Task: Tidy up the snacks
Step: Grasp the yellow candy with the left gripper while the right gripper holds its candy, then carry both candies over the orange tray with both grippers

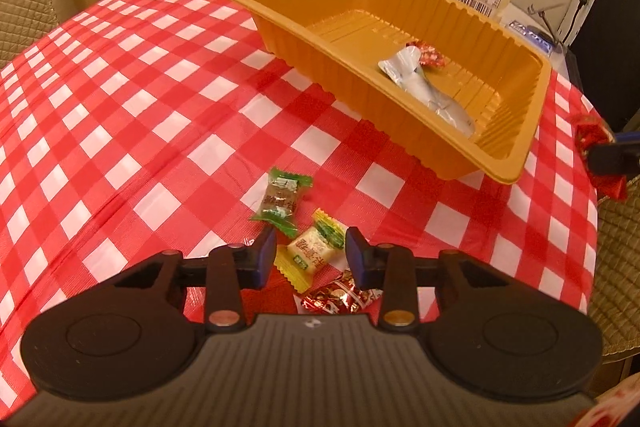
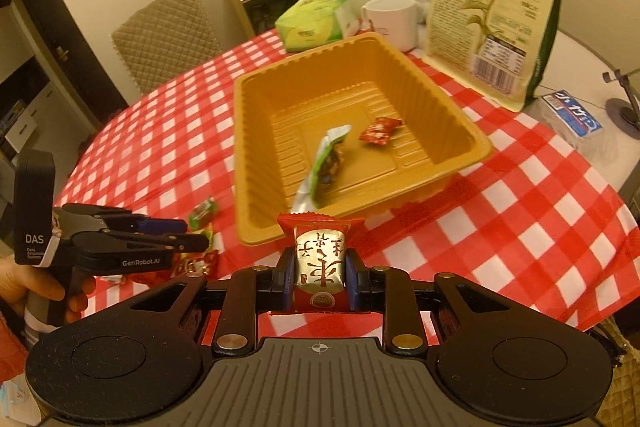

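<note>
Orange tray (image 2: 472,147) holds two snacks, bare checked cloth (image 1: 120,115) left; right gripper (image 2: 319,277) pinches a red-gold candy (image 2: 319,259); left gripper (image 1: 311,257) brackets a yellow candy (image 1: 314,251), untouched.

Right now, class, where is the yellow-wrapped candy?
In the left wrist view, the yellow-wrapped candy lies on the checked tablecloth between the left gripper's fingers, beside a green-wrapped candy and a red one.
</note>
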A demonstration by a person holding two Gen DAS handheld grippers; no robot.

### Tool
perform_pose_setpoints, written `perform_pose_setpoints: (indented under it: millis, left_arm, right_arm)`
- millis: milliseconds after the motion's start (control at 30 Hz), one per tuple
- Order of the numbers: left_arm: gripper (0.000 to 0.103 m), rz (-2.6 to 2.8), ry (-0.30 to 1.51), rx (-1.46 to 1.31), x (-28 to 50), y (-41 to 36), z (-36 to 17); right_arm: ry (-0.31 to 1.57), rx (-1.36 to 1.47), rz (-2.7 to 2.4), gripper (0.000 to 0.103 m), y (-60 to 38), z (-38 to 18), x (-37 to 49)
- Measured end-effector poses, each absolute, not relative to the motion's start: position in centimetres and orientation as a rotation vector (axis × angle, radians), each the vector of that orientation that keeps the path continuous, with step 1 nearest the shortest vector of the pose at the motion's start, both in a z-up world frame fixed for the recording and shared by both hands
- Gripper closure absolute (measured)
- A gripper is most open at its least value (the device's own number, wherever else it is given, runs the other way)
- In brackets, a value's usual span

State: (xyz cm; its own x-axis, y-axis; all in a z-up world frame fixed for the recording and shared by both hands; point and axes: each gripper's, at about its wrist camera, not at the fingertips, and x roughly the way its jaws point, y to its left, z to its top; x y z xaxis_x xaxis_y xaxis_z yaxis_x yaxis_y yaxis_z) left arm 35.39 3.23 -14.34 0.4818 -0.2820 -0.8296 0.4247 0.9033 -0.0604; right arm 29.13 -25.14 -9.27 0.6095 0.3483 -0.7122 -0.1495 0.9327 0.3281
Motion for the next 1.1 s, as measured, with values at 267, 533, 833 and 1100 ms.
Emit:
perform_pose_setpoints:
  millis: [267, 533, 833, 1100]
  left_arm:
    - [0.072, -0.455, 1.002, 0.168, 34.8, 2.8, -14.5]
    - [0.075, -0.425, 1.019, 0.137, 35.2, 2.5, -14.6]
    - [0.085, -0.386, 1.016, 0.136, 35.4, 1.9, -14.7]
    - [0.085, -0.357, 1.001, 0.107, 34.4, 2.2, -13.6]
  right_arm:
    - [0.877, 0.259, 0.283, 0.077, -26.1, -9.6, 30.0]
    - [0.877, 0.257, 0.288, 0.077, -26.2, -9.7, 30.5]
    - [0.876, 0.256, 0.285, 0.077, -26.6, -9.7, 30.3]
    - [0.863, 0.26, 0.292, 0.077, -27.2, -9.4, 29.9]
